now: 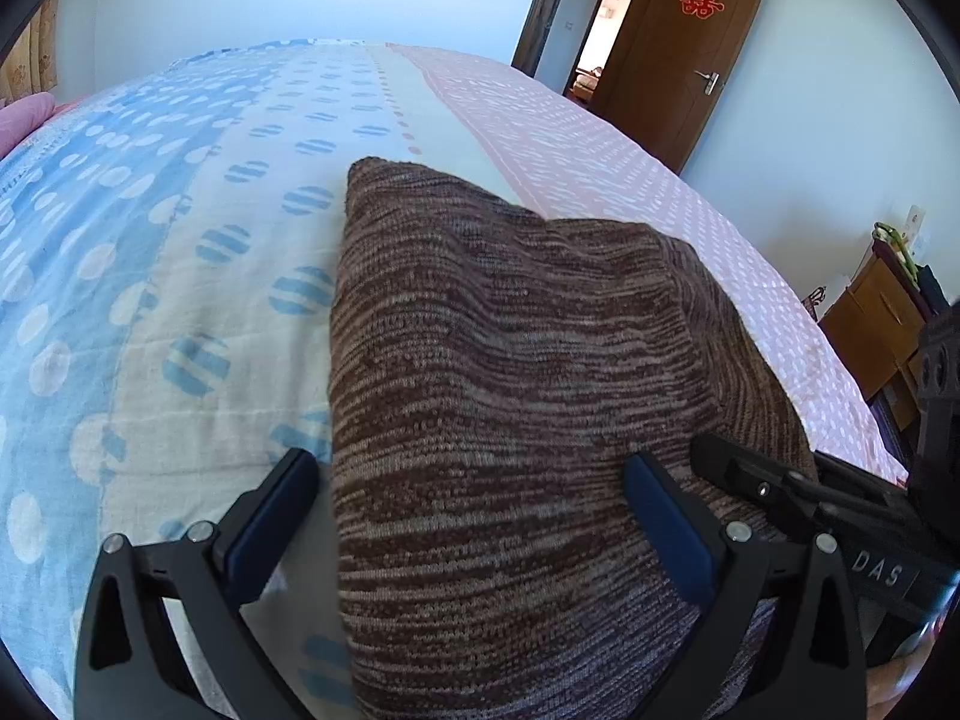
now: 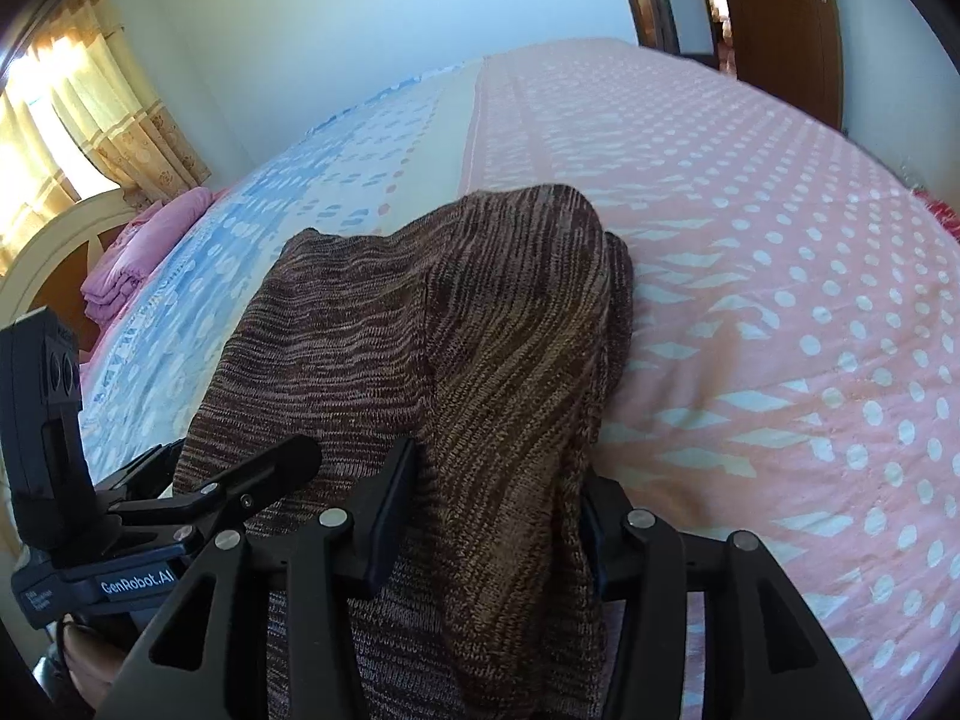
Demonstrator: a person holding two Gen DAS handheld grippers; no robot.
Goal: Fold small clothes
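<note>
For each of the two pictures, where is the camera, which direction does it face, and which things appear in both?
Left wrist: sits behind the left gripper, angled down over the brown knit garment toward the door.
Right wrist: behind the right gripper, its fingers around a garment fold, facing the curtains.
Shared: garment, bedspread, each other's gripper.
</note>
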